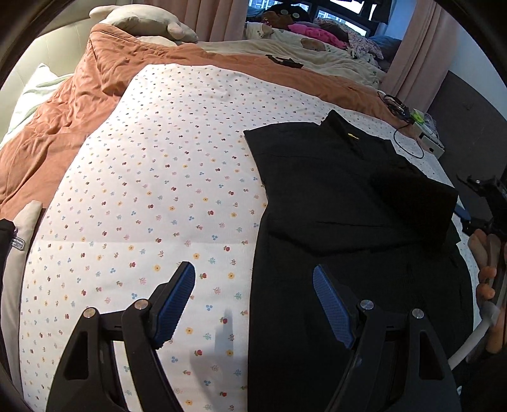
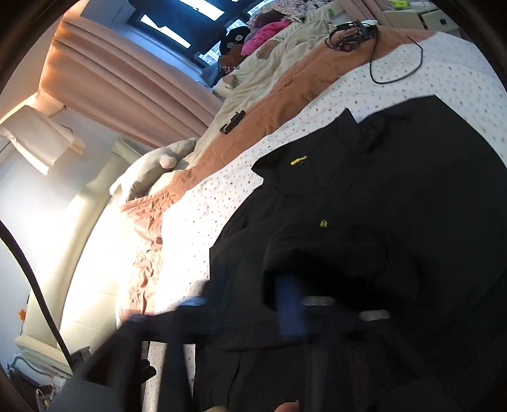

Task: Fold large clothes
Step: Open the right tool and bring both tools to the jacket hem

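A large black collared shirt [image 1: 332,196] lies flat on the flower-print sheet [image 1: 158,177], one sleeve folded in over its body. My left gripper [image 1: 253,294] hangs open above the shirt's left edge: one blue pad is over the sheet, the other over black cloth, and neither presses on anything. The right gripper [image 1: 484,202] shows at the far right edge, with a person's fingers [image 1: 483,250] below it. In the right wrist view the shirt [image 2: 396,190] fills the frame, with a small yellow emblem [image 2: 323,223]. The right gripper [image 2: 240,304] is motion-blurred, its blue pads spread apart over the cloth.
An orange quilt [image 1: 95,95] lies bunched beyond the sheet, with a grey plush toy [image 1: 142,19] and a cream blanket [image 1: 301,47] behind it. A black cable [image 2: 396,63] and small devices [image 1: 427,133] lie near the shirt's collar. Pink curtains [image 2: 111,88] and a padded headboard [image 2: 95,196] border the bed.
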`<state>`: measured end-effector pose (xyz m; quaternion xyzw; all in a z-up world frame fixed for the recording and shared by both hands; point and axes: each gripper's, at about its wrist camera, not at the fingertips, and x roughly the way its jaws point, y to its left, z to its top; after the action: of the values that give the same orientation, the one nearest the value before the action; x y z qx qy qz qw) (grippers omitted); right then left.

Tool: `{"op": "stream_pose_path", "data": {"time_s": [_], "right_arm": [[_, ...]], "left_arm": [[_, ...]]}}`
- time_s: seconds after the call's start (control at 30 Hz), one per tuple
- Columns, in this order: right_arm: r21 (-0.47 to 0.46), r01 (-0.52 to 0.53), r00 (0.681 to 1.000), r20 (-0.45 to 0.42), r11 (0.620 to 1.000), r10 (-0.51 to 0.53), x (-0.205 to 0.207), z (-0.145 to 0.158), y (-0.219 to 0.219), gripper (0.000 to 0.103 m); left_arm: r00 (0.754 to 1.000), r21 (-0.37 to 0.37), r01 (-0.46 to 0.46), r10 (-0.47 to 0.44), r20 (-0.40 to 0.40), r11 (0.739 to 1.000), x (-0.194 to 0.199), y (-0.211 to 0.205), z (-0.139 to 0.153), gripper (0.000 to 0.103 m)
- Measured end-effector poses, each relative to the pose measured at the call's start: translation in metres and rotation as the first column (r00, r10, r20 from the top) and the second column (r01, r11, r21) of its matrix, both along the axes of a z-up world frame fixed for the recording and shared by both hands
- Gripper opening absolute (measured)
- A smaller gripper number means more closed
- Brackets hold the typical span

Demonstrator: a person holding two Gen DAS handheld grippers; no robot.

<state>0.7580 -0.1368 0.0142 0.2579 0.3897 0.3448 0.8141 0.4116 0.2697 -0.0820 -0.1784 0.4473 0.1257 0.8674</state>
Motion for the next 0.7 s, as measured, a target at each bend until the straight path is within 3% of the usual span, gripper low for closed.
{"op": "stream_pose_path", "data": {"time_s": [0.03,0.2,0.33,0.43,0.57,0.7], "right_arm": [[0.006,0.006,1.0,0.003,1.0,-0.006,-0.004,-0.002,-0.005,0.103],[0.054,0.017,0.997,-0.069,0.998,-0.013,-0.016,-0.022,-0.039,0.103],[0.098,0.082,0.994,-0.078,0.992,-0.074,-0.029,-0.034,-0.083,0.103],[0.082,0.136,0.987,-0.103,0.987,-0.127,-0.034,-0.045,-0.109,0.103],[0.095,0.189,0.971,-0.165,0.977,-0.172,-0.03,-0.049,-0.135,0.103],[0.106,0.253,0.959,-0.156,0.962,-0.235,-0.028,-0.04,-0.163,0.103]], "left_arm": [[1.0,-0.003,0.006,-0.006,0.003,1.0,0.003,-0.004,0.0,0.078],[0.999,-0.004,0.045,-0.045,0.014,0.999,0.019,-0.031,0.006,0.078],[0.995,-0.003,0.093,-0.093,0.023,0.996,0.039,-0.061,0.012,0.078],[0.99,0.006,0.14,-0.14,0.015,0.99,0.057,-0.088,0.013,0.078],[0.979,0.01,0.205,-0.205,0.006,0.979,0.084,-0.13,0.011,0.078],[0.96,0.012,0.28,-0.28,-0.013,0.96,0.117,-0.182,0.002,0.078]]}}
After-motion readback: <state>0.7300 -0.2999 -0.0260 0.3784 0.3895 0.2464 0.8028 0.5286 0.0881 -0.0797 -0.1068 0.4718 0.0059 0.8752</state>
